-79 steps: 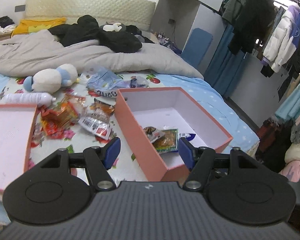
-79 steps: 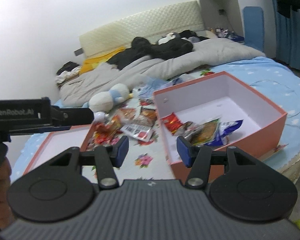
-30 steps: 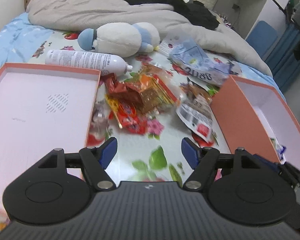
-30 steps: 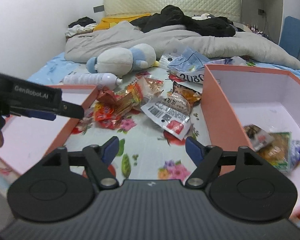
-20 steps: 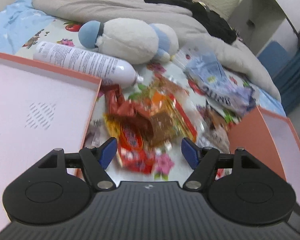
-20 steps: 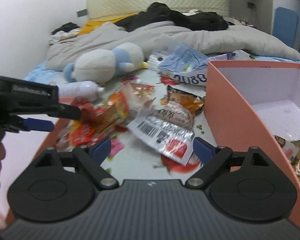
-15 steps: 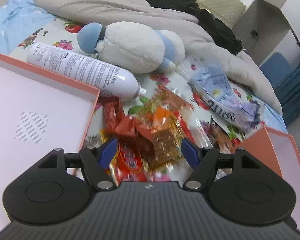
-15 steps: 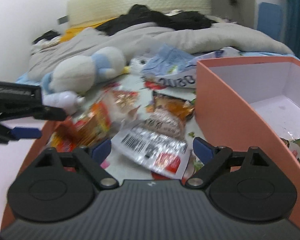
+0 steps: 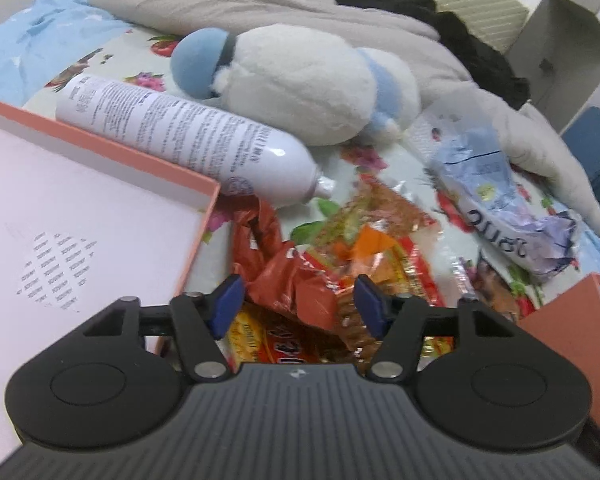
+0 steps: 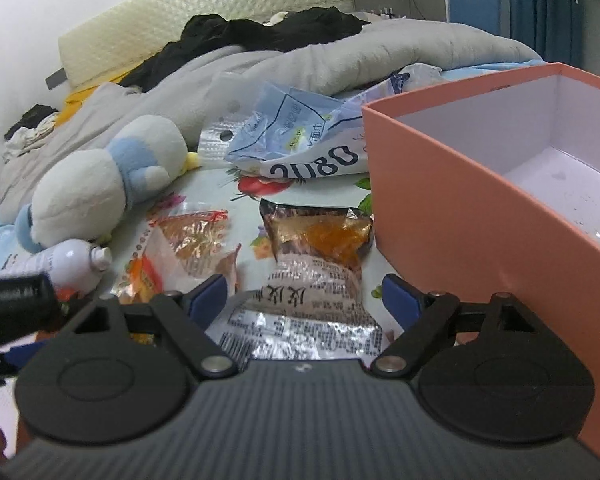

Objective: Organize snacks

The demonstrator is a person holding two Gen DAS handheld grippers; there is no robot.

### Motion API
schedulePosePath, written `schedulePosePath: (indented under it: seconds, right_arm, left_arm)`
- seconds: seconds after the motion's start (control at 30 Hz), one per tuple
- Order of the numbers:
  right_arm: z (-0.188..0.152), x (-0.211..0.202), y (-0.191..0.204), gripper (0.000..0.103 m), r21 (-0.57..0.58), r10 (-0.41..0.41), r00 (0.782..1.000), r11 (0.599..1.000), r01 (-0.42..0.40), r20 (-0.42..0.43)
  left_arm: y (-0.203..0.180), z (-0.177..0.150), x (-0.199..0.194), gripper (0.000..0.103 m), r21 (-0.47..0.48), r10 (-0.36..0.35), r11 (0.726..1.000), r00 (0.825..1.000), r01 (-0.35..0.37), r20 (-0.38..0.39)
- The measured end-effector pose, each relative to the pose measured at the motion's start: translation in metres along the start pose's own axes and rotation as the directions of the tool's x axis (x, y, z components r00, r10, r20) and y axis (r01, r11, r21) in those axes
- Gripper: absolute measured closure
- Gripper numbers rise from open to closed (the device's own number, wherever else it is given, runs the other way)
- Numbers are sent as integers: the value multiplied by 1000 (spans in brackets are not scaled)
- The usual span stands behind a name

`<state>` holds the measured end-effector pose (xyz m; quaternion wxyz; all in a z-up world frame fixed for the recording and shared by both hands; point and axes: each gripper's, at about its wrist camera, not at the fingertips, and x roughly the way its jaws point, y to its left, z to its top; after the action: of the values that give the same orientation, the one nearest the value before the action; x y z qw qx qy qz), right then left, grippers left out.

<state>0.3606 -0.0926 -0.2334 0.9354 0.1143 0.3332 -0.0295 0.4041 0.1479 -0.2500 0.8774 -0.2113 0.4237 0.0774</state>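
Snack packets lie in a heap on the flowered bed sheet. In the left wrist view my left gripper (image 9: 296, 304) is open, its blue fingers either side of a crumpled red packet (image 9: 288, 280), with orange and clear packets (image 9: 380, 240) just beyond. In the right wrist view my right gripper (image 10: 304, 300) is open over a silver printed packet (image 10: 312, 312); a brown packet (image 10: 320, 232) lies ahead. The salmon box (image 10: 480, 208) stands at the right, white inside. Part of the left gripper (image 10: 12, 300) shows at the left edge.
The box lid (image 9: 80, 208) lies open at the left. A white spray bottle (image 9: 188, 140) and a white-and-blue plush toy (image 9: 300, 80) lie behind the snacks. A pale blue bag (image 10: 300, 136) and a grey duvet (image 10: 340, 52) lie further back.
Both grippers have moved forward and down to the snack heap. The left one now straddles the red packet; the right one has come over the silver packet. Both stay open.
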Motion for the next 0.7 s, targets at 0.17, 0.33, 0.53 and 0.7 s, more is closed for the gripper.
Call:
schedulePosePath:
  seconds: [0.17,0.33,0.53,0.7]
  right_arm:
    - [-1,11,1,17,-13,1,1000,1000,-2,-30]
    - [1,16,0,28,-28,3,998,1000,-5,-64]
    - [4,3,1,33,-66,31,997,997,-35,-70]
    - [2,-16,1,35,-98,75,993,992,-83,-87]
  left_arm:
    - [3,-3,2,48,5,4,1000,1000,-4,-5]
    - [2,-5,-3,51,28,-3,1000,1000,3,4]
    - [0,-10,-21,53,42,-23,999,1000,22,11]
    - [-3,-21,-42,54,47,-39,998,999,39,9]
